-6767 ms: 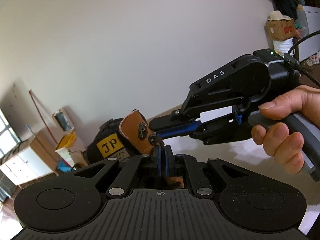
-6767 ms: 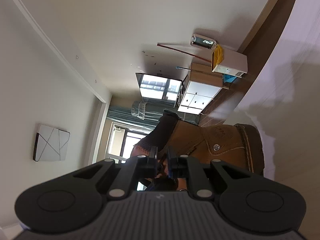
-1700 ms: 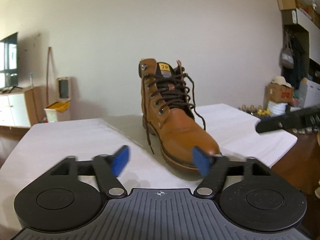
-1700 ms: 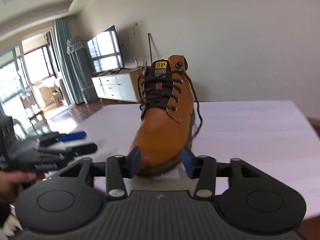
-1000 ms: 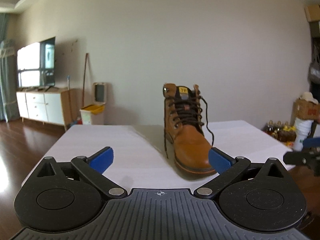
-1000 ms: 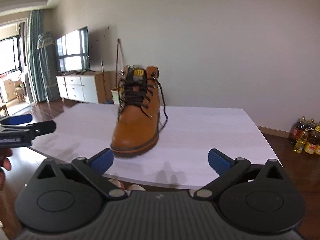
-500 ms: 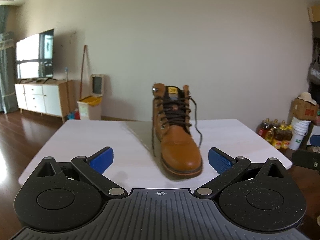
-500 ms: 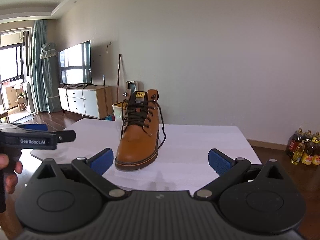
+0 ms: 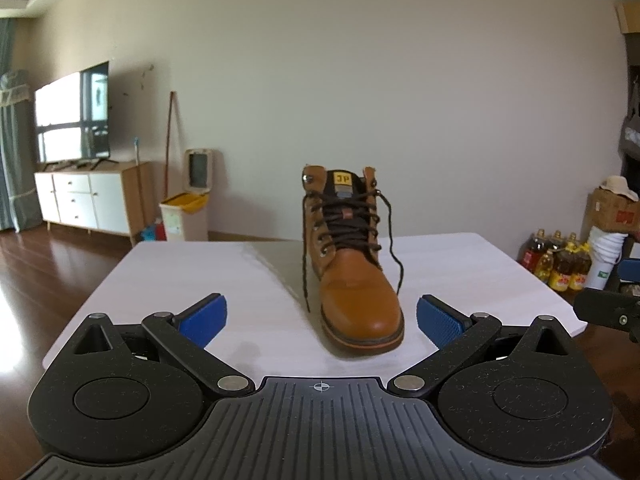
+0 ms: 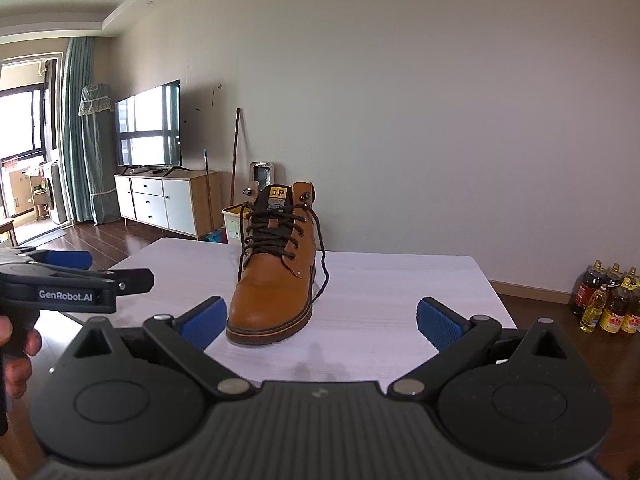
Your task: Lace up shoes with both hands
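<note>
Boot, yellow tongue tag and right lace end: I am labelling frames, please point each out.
boot [image 9: 360, 300]: left wrist view, toe cap.
yellow tongue tag [image 9: 342, 179]: left wrist view, tag centre.
right lace end [image 9: 400, 280]: left wrist view, hanging strand.

"JP" in black on yellow patch [image 9: 342, 179] atop tongue of tan leather lace-up boot [image 9: 354, 276]. "GenRobot.AI" in white on black side of left gripper [image 10: 86, 278], right-wrist view.

The boot [image 9: 352, 264] stands upright on the table [image 9: 460, 264], toe toward both cameras, laces [image 9: 394, 236] hanging either side.
</note>
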